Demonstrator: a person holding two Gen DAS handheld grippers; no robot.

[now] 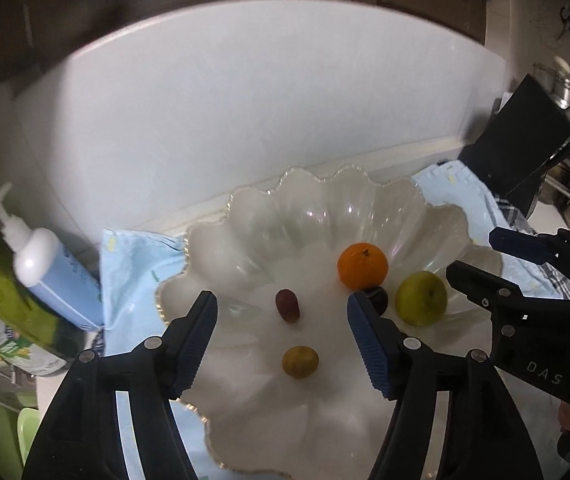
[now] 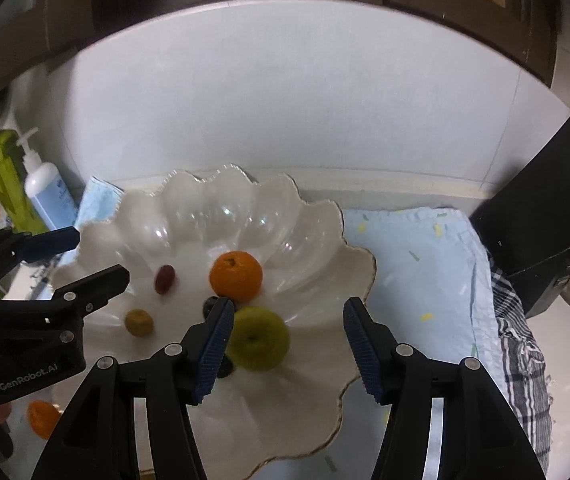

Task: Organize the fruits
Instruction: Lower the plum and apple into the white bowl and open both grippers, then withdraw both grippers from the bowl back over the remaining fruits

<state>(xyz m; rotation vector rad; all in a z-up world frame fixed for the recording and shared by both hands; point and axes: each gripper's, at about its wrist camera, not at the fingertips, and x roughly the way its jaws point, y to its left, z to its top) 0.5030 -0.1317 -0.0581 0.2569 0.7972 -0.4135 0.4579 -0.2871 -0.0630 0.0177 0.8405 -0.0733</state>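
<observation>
Over the worktop: both grippers hung above a scalloped white bowl (image 2: 317,248) that sat on a pale blue cloth (image 2: 417,256).
Left gripper (image 1: 281,332): jaws were spread wide and held nothing; a red grape (image 1: 287,305) and a small yellow-brown fruit (image 1: 300,362) lay in the bowl between them.
Right gripper (image 2: 287,340): jaws stood apart and empty, above the green apple (image 2: 259,338).
Fruit in bowl: an orange (image 2: 237,276) sat near the centre, the apple just beside it toward the camera, and two dark berries (image 2: 209,306) were partly hidden by the left jaw.
Stray fruit: a second orange (image 2: 41,418) lay outside the bowl on the worktop, low at the left of the right wrist view.
Handling, judged: the orange and apple looked firm, light and round, so they would roll on the slick glaze; a hold across the widest part would suit. The grape seemed soft and easily crushed, needing a gentle squeeze.
Orientation: the grape's long axis ran roughly away from the left camera; the apple's stem hollow faced up and toward the right camera; the orange's stem end tilted up and away.
Bowl, judged: probably brittle, its rim thin.
</observation>
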